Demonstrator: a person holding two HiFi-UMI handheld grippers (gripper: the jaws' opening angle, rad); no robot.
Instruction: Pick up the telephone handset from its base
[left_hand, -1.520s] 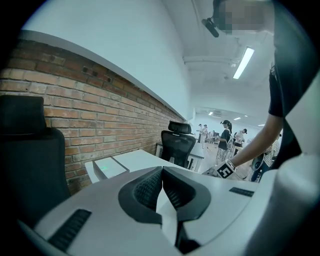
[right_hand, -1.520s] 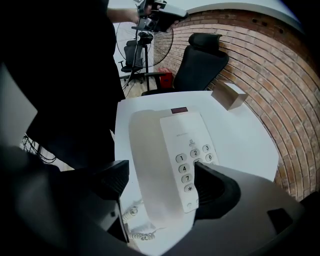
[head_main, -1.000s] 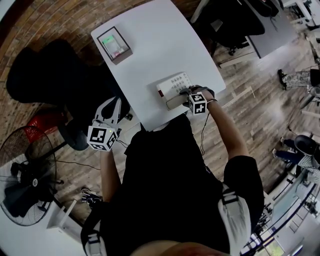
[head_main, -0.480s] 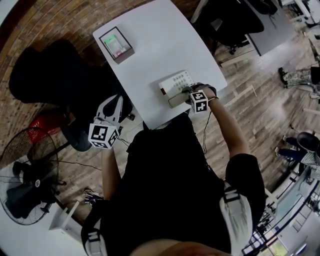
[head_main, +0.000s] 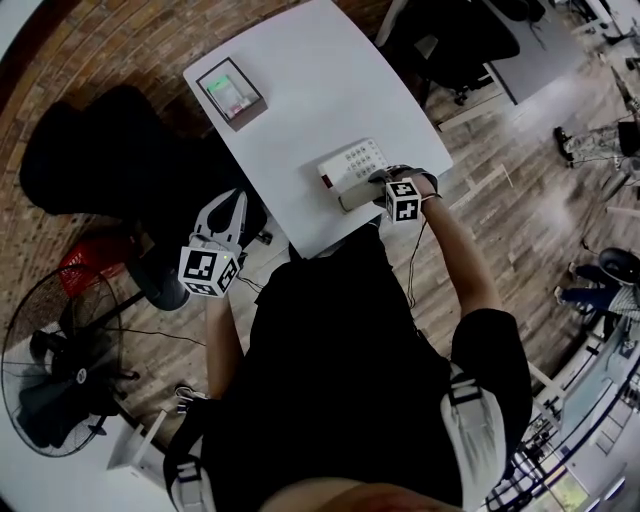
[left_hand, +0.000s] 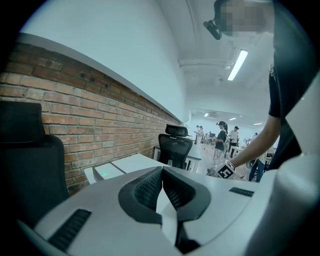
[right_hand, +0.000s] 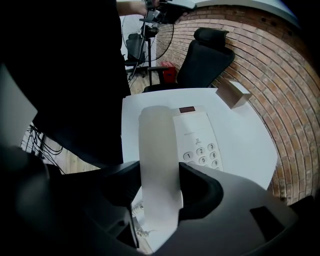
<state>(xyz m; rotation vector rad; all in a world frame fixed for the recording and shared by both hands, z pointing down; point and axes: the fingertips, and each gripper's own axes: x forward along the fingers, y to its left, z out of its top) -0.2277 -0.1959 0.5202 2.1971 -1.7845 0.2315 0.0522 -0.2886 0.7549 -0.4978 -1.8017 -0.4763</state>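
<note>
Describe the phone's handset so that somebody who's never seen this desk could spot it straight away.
On the white table beside the brick wall, a pale desk telephone sits at the edge nearest the person. The handset is the plain, smooth bar lying along its side next to the keypad, the only part without buttons.

We look down on a wood-plank floor (head_main: 520, 230) beside a red brick wall (left_hand: 75, 115). A white counter (head_main: 320, 90) stands near a black office chair (head_main: 90, 150) and a floor fan (head_main: 60, 390). A strip light (left_hand: 239, 64) glows overhead.
</note>
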